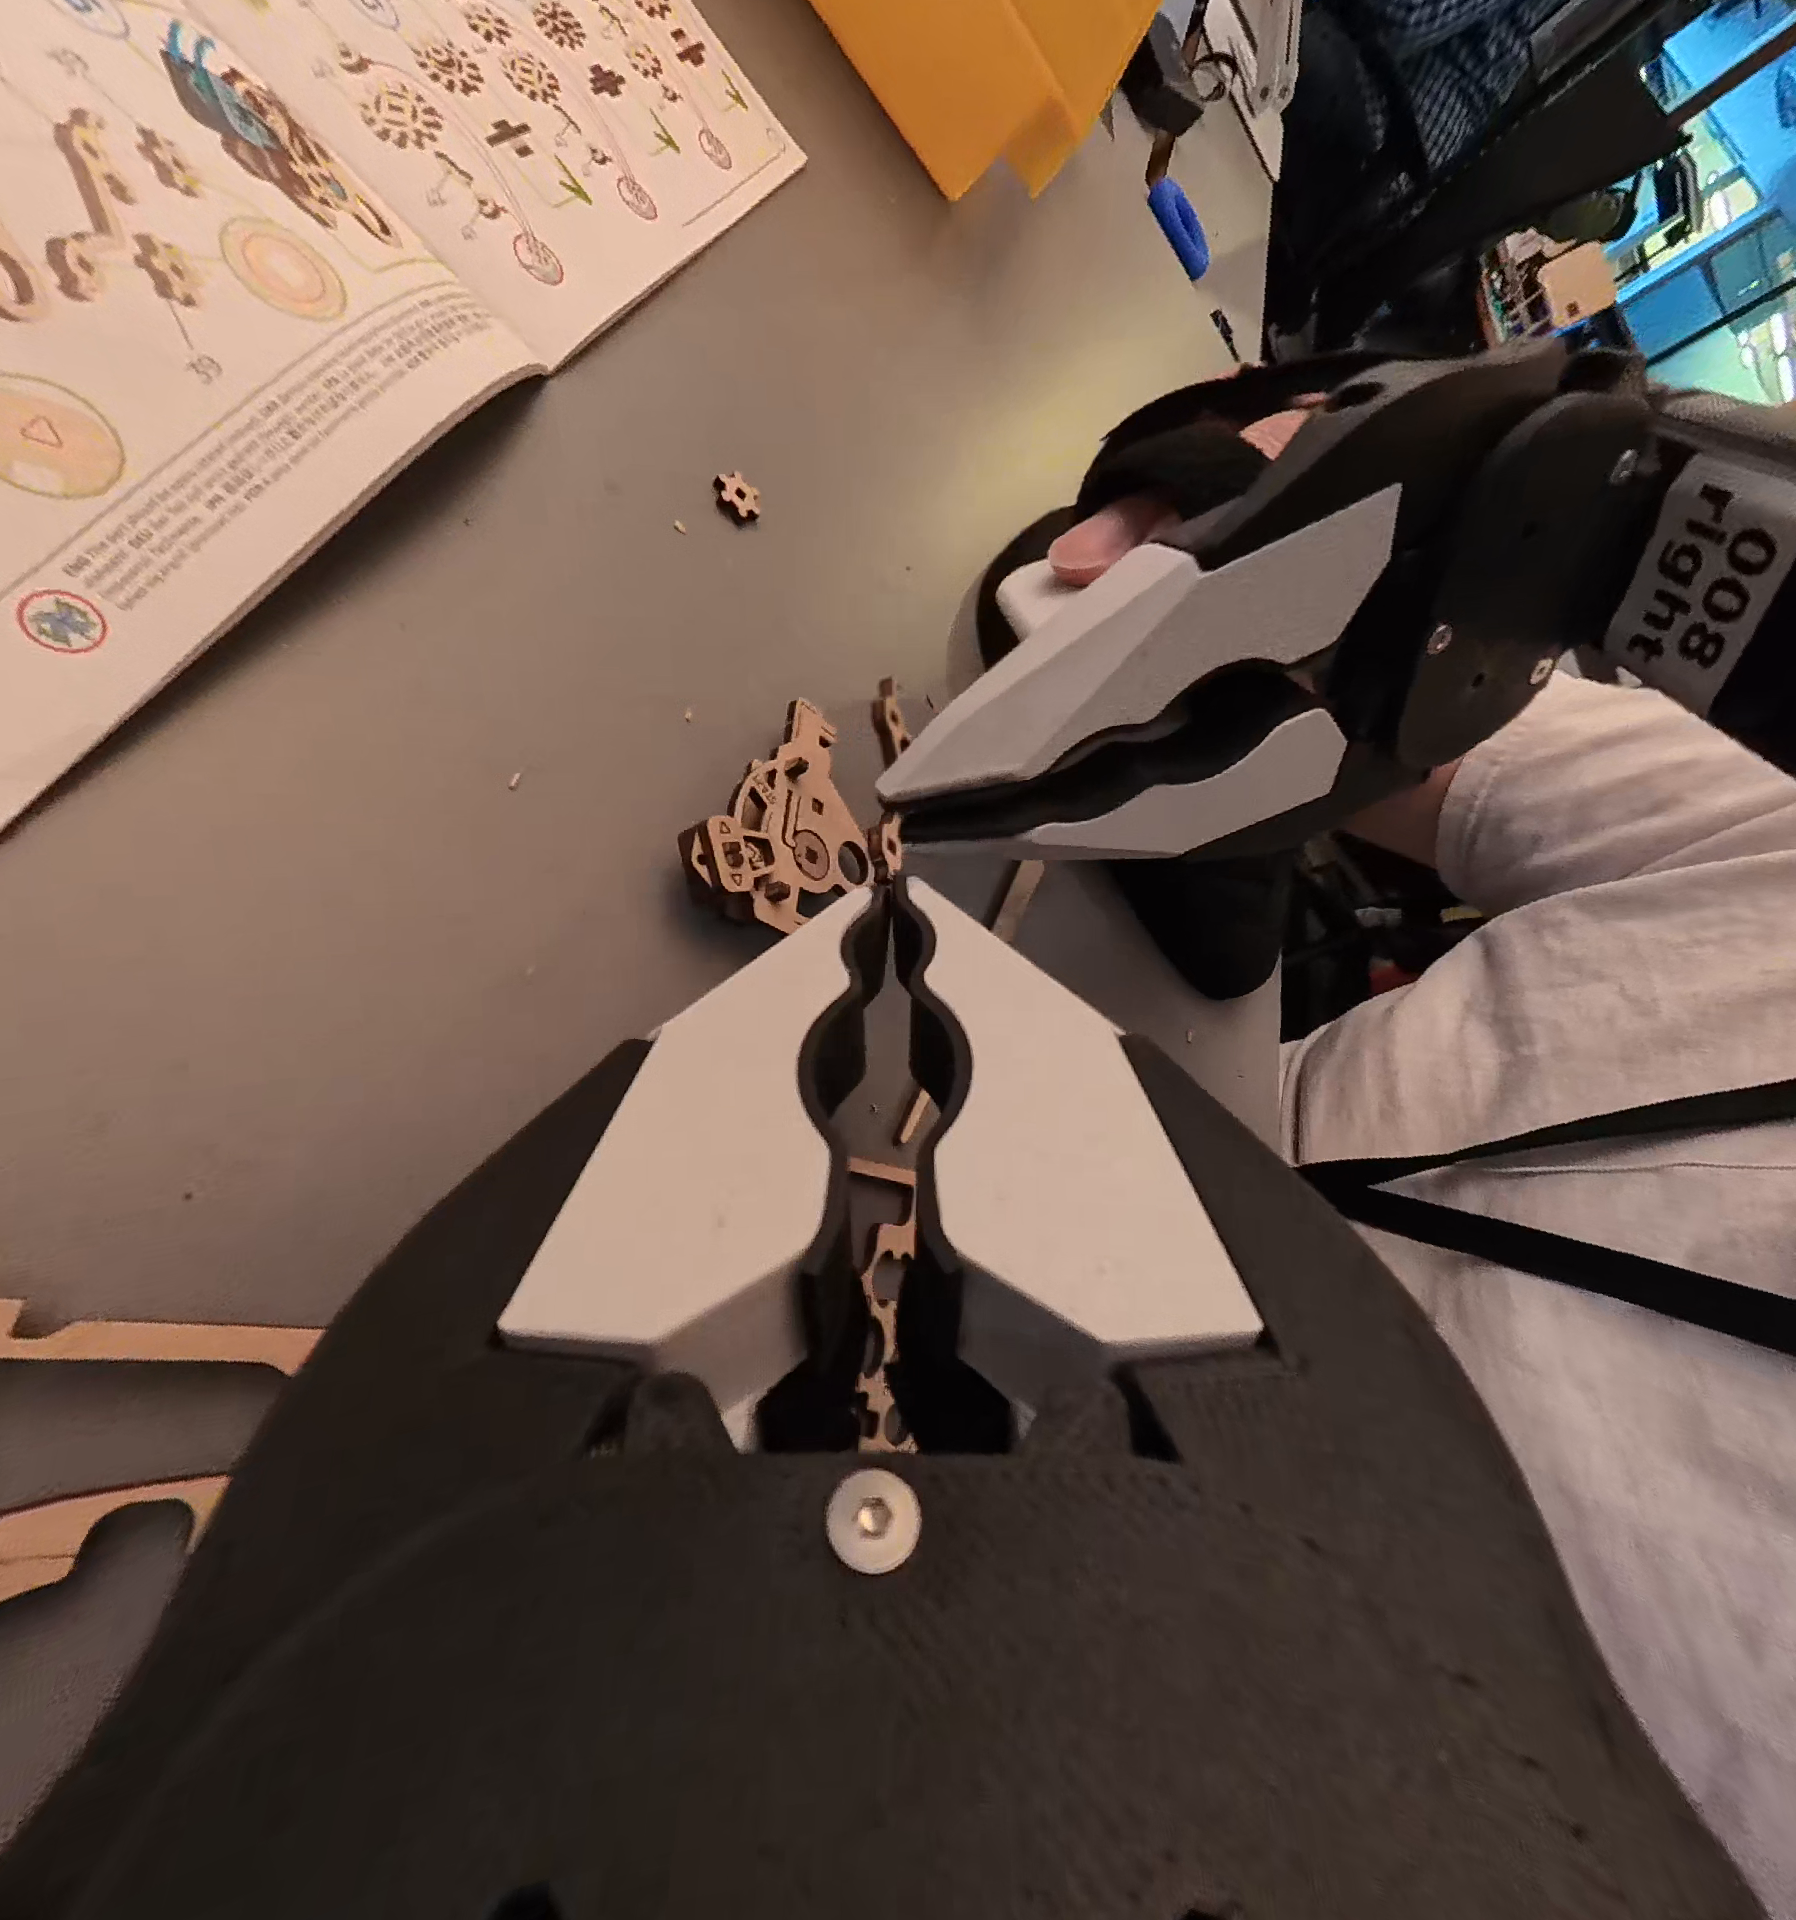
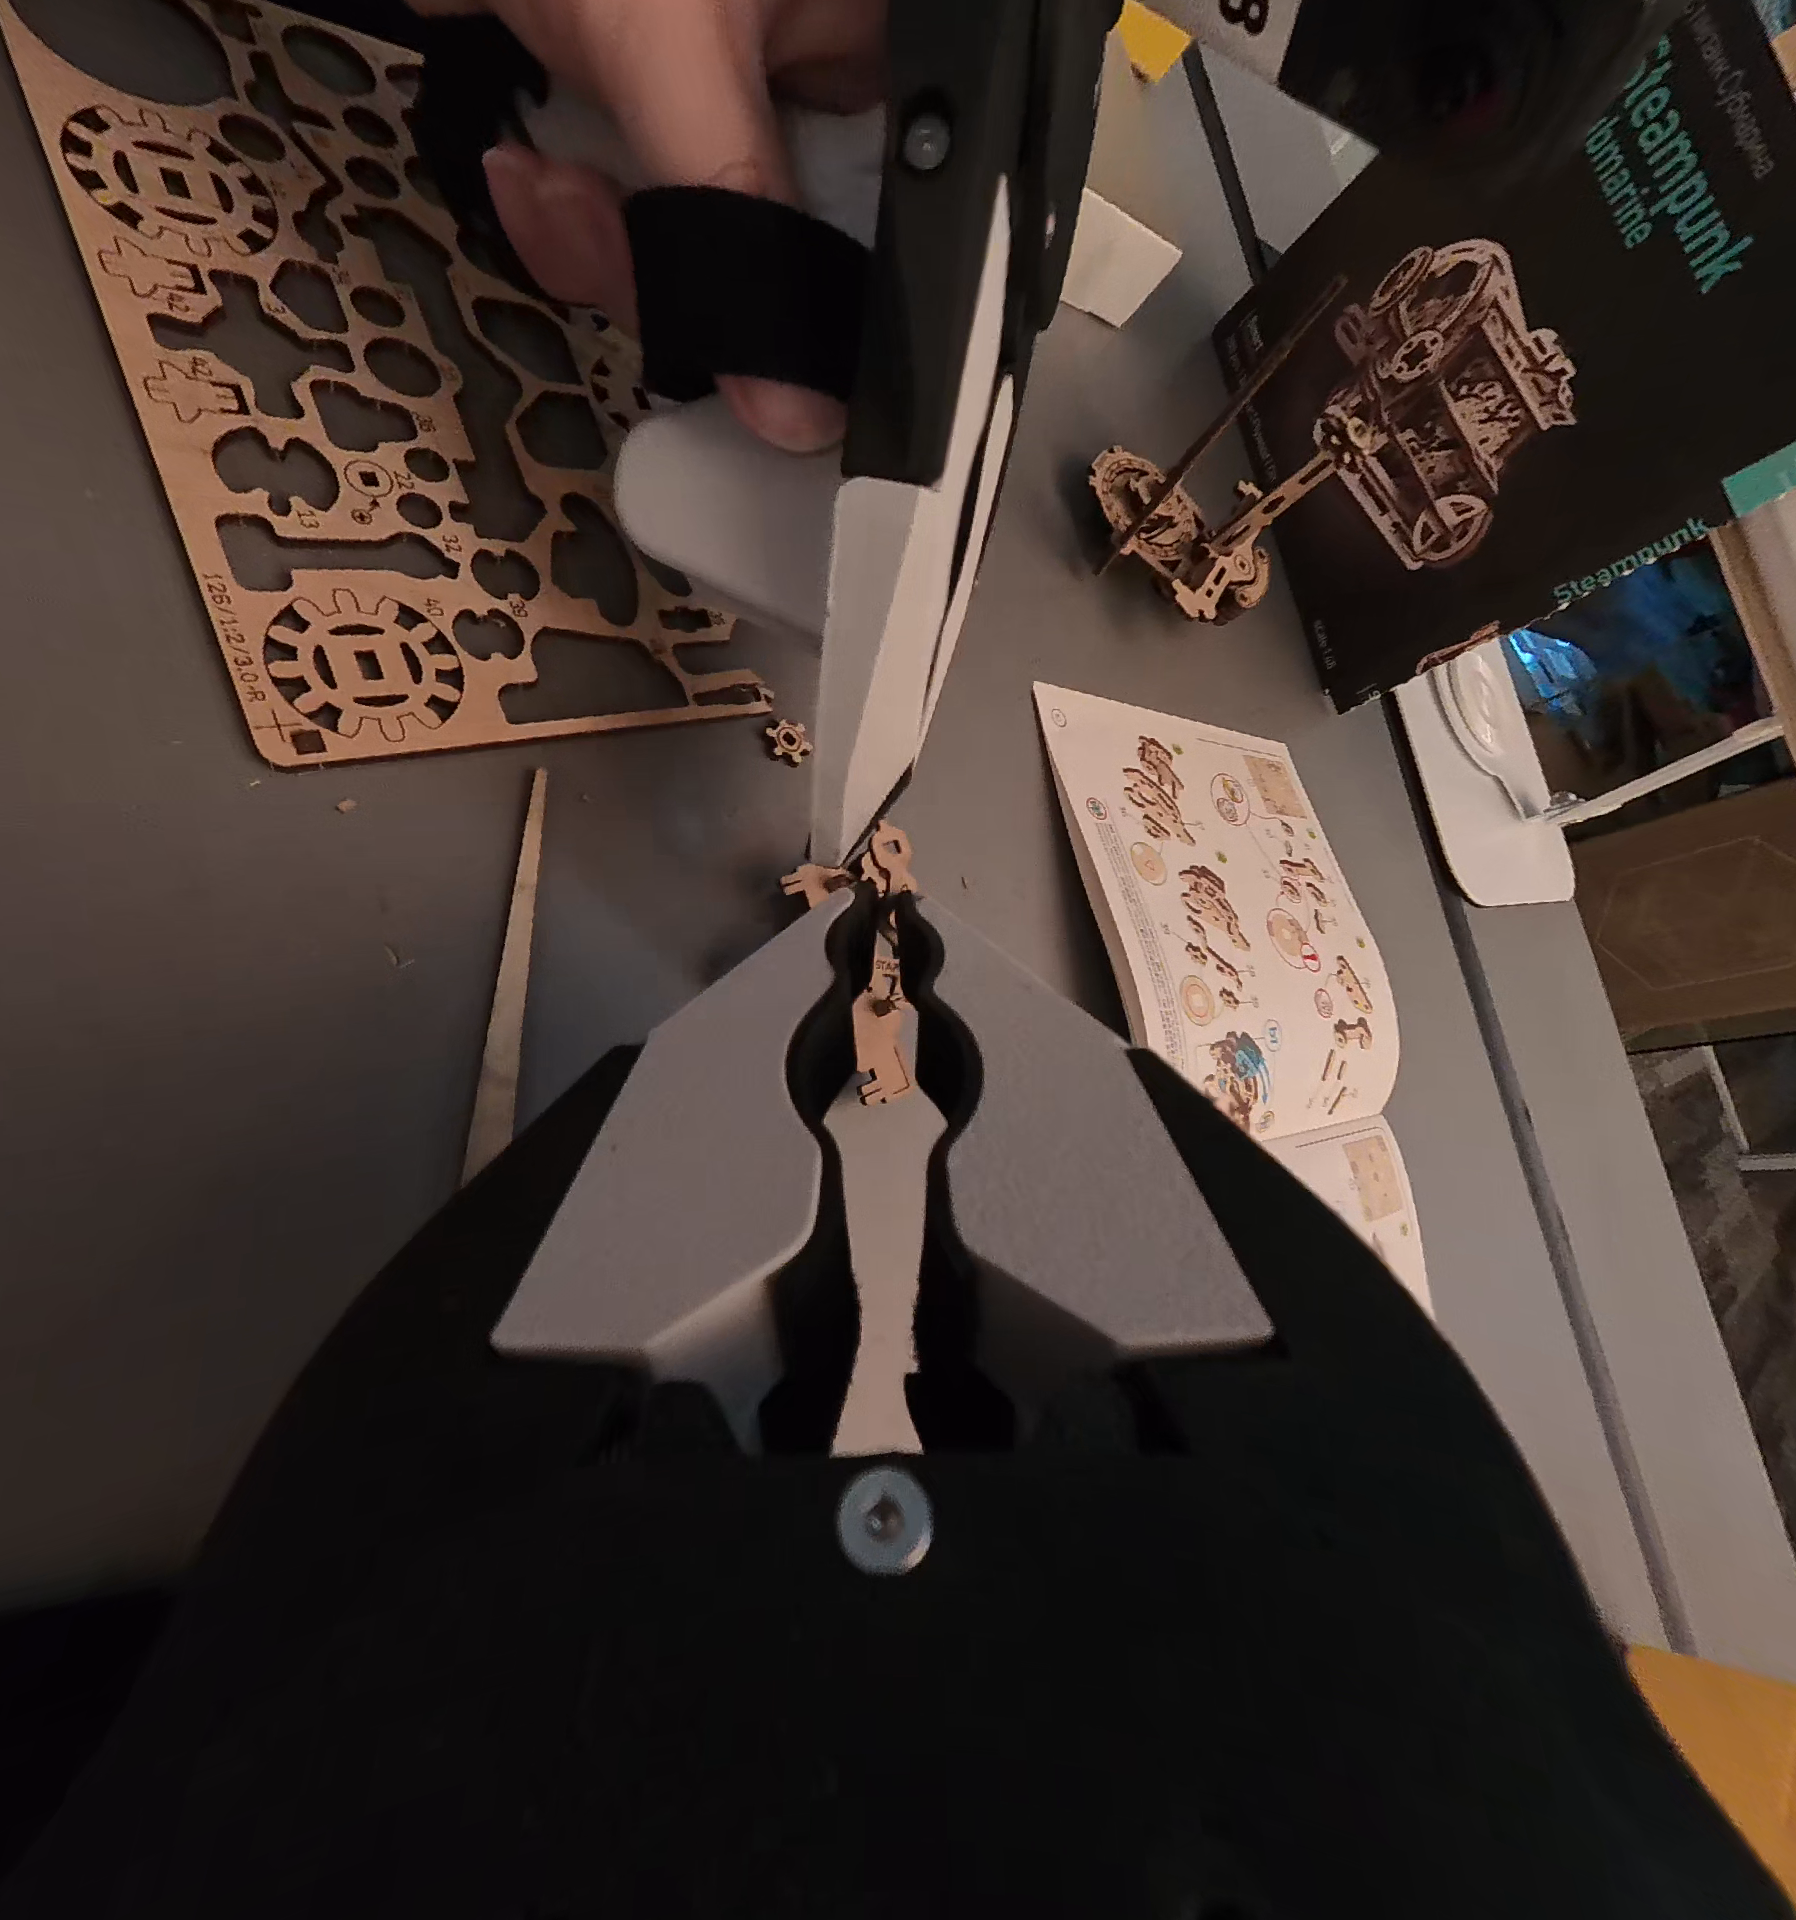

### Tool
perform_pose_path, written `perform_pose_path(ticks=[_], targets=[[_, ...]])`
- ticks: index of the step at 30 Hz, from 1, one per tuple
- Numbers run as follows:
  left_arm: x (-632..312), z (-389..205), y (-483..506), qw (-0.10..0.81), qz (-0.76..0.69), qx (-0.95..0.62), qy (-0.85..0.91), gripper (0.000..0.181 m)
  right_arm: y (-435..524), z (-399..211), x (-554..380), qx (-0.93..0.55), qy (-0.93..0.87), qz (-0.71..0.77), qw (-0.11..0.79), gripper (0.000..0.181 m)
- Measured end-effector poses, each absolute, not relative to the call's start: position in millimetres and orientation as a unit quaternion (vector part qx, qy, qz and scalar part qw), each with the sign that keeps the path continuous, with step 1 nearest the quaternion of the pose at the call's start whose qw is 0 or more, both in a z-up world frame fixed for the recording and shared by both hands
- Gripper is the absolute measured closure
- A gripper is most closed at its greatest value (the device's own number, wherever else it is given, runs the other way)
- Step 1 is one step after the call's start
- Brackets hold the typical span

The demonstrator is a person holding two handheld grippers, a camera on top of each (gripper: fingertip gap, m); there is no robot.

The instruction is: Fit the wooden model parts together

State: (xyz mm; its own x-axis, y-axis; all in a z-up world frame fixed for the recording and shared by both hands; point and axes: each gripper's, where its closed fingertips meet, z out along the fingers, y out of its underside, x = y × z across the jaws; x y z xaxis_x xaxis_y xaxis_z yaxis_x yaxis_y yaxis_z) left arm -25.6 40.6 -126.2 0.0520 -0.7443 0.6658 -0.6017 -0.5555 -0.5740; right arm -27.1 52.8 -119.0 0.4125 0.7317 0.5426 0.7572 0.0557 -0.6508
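In the left wrist view my left gripper (image 1: 886, 902) is shut on a thin wooden part (image 1: 885, 885) seen edge-on at its tips. My right gripper (image 1: 892, 821) comes in from the right, shut on a small notched wooden part (image 1: 888, 840) that touches the left one's part. In the right wrist view my right gripper (image 2: 878, 902) is shut on a flat wooden link (image 2: 881, 1039) whose end (image 2: 890, 854) sticks out past the tips. The left gripper (image 2: 852, 847) reaches down from above with its small part (image 2: 809, 883) against it. Both are held just above the grey table (image 1: 354, 935).
A part-built wooden assembly (image 1: 769, 842) lies just behind the tips. A loose small gear (image 1: 736, 496) (image 2: 788, 741), an open instruction booklet (image 1: 250, 260) (image 2: 1237, 935), a punched wooden sheet (image 2: 354, 416), a wheel sub-assembly (image 2: 1174, 530), the model's box (image 2: 1496, 364) and a yellow bin (image 1: 977, 83) surround them. Left and right tips are no more than a few centimetres apart.
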Motion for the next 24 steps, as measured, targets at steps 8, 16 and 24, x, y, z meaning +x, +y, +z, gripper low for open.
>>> perform_pose_path(ticks=[8, 16, 24], targets=[[-29.9, -129.0, 42.4, 0.039, -0.514, -0.731, 0.446, 0.176, 51.2, -124.5, -28.8, -0.689, -0.548, -0.013, 0.474, 0.18], [-29.6, -131.7, 40.2, 0.02, -0.523, -0.736, 0.43, 0.181, 51.3, -127.0, -29.4, -0.681, -0.559, -0.027, 0.473, 0.181], [-31.6, -122.6, 38.4, -0.009, -0.563, -0.722, 0.402, 0.181, 52.9, -124.3, -29.3, -0.677, -0.552, 0.001, 0.486, 0.172]])
